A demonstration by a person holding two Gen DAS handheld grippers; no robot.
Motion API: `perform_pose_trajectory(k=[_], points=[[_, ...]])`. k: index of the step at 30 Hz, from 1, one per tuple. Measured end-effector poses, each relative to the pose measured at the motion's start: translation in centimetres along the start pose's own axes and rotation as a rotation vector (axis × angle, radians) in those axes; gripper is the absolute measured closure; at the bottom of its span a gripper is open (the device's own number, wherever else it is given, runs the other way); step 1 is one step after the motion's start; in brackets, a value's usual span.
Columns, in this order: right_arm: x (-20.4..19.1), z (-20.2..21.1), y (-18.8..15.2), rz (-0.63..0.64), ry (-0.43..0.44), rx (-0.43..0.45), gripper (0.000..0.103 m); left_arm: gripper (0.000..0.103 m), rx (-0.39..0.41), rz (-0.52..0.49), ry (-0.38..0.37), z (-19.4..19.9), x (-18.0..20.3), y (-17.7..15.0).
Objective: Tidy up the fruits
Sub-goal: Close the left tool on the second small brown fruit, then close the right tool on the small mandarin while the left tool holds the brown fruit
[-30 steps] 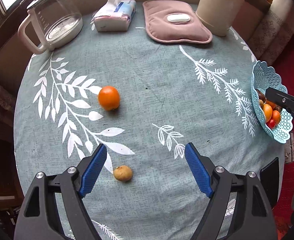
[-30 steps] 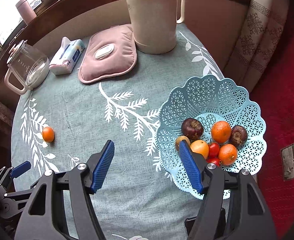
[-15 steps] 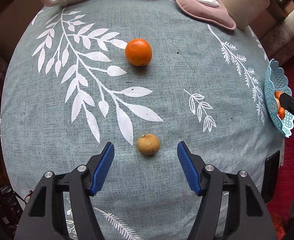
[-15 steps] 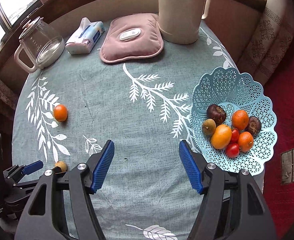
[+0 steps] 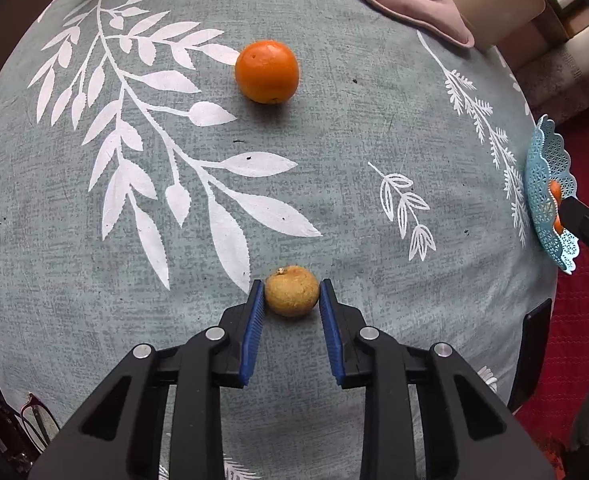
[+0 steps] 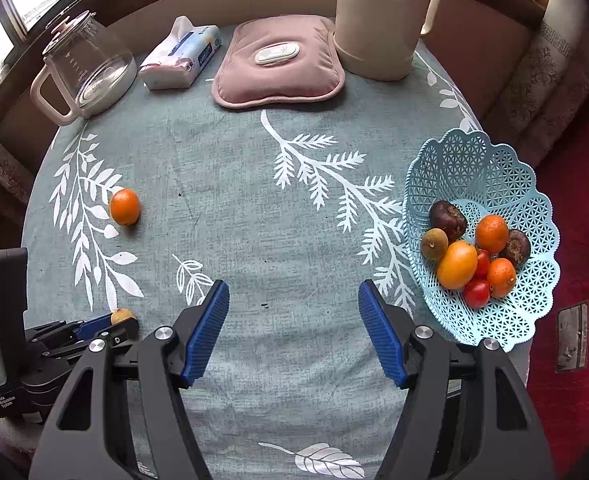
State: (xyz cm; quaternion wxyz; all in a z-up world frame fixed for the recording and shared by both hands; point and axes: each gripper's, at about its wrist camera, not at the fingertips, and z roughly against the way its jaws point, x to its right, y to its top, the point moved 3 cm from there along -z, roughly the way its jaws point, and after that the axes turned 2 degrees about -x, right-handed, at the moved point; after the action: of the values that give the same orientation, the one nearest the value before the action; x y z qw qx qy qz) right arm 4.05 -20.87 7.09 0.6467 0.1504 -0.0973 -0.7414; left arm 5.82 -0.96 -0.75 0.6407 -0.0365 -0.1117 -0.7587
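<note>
My left gripper (image 5: 291, 291) is shut on a small yellow-brown fruit (image 5: 291, 291) that rests on the teal tablecloth; both blue pads touch its sides. It also shows in the right wrist view (image 6: 121, 316), held by the left gripper (image 6: 112, 326). An orange (image 5: 266, 71) lies farther out on the cloth, also in the right wrist view (image 6: 124, 207). A light blue lattice basket (image 6: 494, 168) at the right edge holds several fruits. My right gripper (image 6: 294, 300) is open and empty above the cloth, left of the basket.
At the back stand a glass kettle (image 6: 90, 68), a tissue pack (image 6: 182, 58), a pink hot-water pad (image 6: 278, 64) and a cream jug (image 6: 378, 16). The basket's rim (image 5: 546, 176) shows at the right table edge, above red carpet.
My left gripper has moved down and forward and closed its jaws on the small yellow-brown fruit. My right gripper has drawn back to the left from the basket and stays open.
</note>
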Motion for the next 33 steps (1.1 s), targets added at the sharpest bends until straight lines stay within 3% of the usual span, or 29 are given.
perform_pose_trajectory(k=[24,33], points=[[-14.6,-8.1,5.3,0.159,0.189,-0.112,0.034,0.075,0.130,0.063,0.111,6.6,-6.8,-2.2],[-16.8,-10.7,6.6,0.153,0.164,-0.128,0.035,0.075,0.122,0.078,0.136,6.7,-7.9,-2.9]])
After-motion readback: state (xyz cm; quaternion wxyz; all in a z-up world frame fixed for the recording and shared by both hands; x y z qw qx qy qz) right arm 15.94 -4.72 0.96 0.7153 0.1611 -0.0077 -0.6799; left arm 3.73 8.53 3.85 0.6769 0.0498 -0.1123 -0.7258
